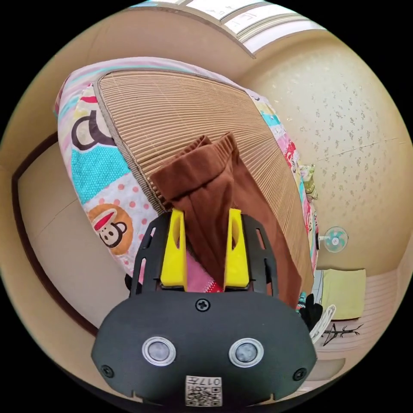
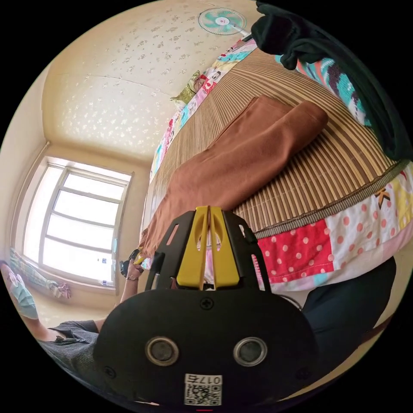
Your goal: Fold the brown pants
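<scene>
The brown pants (image 1: pixel 211 189) lie along the near edge of a bamboo mat (image 1: pixel 172 107) on a bed, with the ribbed waist end bunched and turned up. My left gripper (image 1: pixel 205 211) stands open over that end, with a creased fold of the cloth running between its yellow jaws. In the right gripper view the pants (image 2: pixel 249 146) stretch across the mat (image 2: pixel 327 172) and one end droops over the bed's side. My right gripper (image 2: pixel 208 208) is shut, its tips at the pants' near edge; whether cloth is pinched between them I cannot tell.
A patchwork quilt (image 1: pixel 103 172) lies under the mat and hangs over the bed's side (image 2: pixel 301 249). Dark clothing (image 2: pixel 327 47) is heaped at the mat's far end. A fan (image 2: pixel 222 20) stands by the wall. A person (image 2: pixel 64 340) is near the window (image 2: pixel 73 223).
</scene>
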A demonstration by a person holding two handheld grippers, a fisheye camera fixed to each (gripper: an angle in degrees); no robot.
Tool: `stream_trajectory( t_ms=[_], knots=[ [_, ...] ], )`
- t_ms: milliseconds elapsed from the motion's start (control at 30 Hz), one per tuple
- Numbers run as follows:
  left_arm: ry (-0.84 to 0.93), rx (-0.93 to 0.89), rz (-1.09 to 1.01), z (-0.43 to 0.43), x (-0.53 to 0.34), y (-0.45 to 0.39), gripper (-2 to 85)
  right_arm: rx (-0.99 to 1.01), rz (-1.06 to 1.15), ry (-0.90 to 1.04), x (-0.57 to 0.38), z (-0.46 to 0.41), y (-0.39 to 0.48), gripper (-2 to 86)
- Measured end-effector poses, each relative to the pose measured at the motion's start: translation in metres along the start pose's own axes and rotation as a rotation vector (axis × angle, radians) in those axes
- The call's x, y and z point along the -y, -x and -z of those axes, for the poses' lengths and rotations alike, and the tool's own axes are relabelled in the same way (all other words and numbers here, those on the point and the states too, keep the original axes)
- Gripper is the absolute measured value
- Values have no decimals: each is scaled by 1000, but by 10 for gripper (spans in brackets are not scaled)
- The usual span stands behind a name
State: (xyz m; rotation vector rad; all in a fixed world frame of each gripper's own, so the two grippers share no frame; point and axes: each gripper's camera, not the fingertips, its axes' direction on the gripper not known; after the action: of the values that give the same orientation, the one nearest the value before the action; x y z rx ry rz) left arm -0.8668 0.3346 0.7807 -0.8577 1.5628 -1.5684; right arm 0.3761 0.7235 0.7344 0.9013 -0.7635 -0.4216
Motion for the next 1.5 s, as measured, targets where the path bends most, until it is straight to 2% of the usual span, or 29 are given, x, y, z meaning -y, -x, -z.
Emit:
stream_trajectory(
  t_ms=[67,133,167,200,233,267,333,400,467,533,633,733,800,967,1167,1267,1333,1400,1500],
  knots=[
    [-9,-86,-95,21,6,-1,67,25,0,0,2,0,1,4],
    [-97,-245,-290,56,1,3,65,17,10,3,4,2,3,4],
    [-115,-287,-302,62,-1,11,66,5,11,2,4,5,4,4],
    [-132,-401,-257,66,-2,38,71,1,10,-3,4,8,4,4],
    [-116,-507,-124,58,-2,76,79,1,9,-7,4,10,3,4],
    [-109,-549,-37,52,-3,97,92,2,4,-13,4,13,1,4],
    [-145,-702,280,32,-25,164,134,4,-10,-15,3,14,-2,4],
    [-219,-821,295,32,-36,179,154,13,-19,-14,1,15,-5,4],
    [-211,-773,232,39,-33,169,173,13,-11,-7,0,14,-2,5],
    [-167,-597,136,50,-22,134,182,8,3,4,0,11,1,4],
    [-46,-338,141,42,-7,96,150,32,15,9,2,6,5,4],
    [29,-211,114,23,-2,73,117,90,7,5,1,2,3,5],
    [66,-202,130,24,-5,65,87,129,-2,19,-1,0,-3,5],
    [-19,-389,-17,57,-42,-10,64,146,-21,2,-5,17,-23,4],
    [-6,-468,-526,69,-177,-227,68,224,-76,-57,-6,38,-58,4],
    [74,-479,-772,19,-281,-318,88,234,-73,-65,-8,41,-65,5],
    [249,-366,-945,-43,-363,-372,101,227,-74,-60,-9,41,-70,6],
    [339,-301,-1017,-77,-413,-387,106,237,-92,-59,-12,40,-77,8],
    [308,-441,-1013,-85,-447,-364,91,265,-80,-26,-14,34,-80,14]
  ],
)
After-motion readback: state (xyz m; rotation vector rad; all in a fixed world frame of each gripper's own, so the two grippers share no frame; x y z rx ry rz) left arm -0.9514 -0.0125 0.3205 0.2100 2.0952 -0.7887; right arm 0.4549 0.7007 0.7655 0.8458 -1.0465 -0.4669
